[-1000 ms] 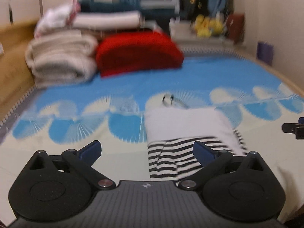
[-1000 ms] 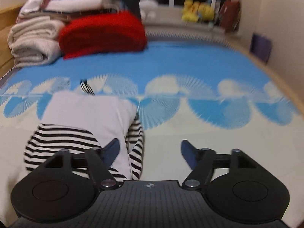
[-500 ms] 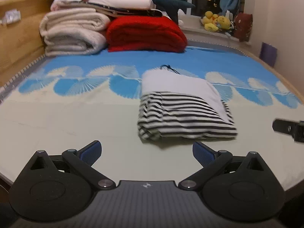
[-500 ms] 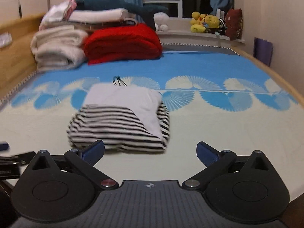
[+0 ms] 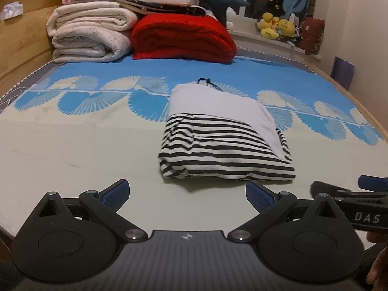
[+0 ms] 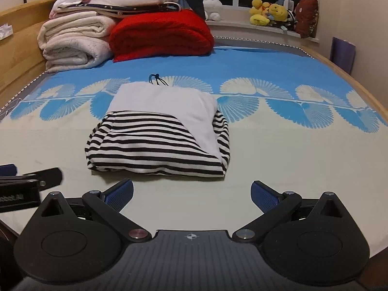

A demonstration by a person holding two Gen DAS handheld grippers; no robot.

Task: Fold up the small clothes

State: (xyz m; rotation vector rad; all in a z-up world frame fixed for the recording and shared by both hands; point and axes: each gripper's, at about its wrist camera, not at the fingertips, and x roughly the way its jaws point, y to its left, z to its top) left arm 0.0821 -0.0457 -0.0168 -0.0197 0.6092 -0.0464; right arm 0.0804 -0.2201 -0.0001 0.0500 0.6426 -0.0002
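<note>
A folded black-and-white striped garment (image 5: 223, 150) (image 6: 155, 145) with a plain white part on top lies on the bed, a dark drawstring sticking out at its far edge. My left gripper (image 5: 186, 194) stands open near the bed's front edge, short of the bundle, nothing between its fingers. My right gripper (image 6: 191, 192) is open too, just short of the bundle's near edge and empty. Each gripper shows at the side of the other's view: the right gripper (image 5: 351, 189), the left gripper (image 6: 29, 179).
The bed sheet (image 5: 72, 145) is pale in front and blue with fan patterns farther back. Folded cream blankets (image 5: 89, 36) and a red blanket (image 5: 181, 38) are stacked at the head. Plush toys (image 5: 278, 26) sit on the windowsill. A wooden side board (image 5: 19, 38) runs along the left.
Both grippers have drawn back from the folded garment toward the bed's front edge. The right gripper's fingers, close over the garment's corner a second ago, have spread wide and hold nothing.
</note>
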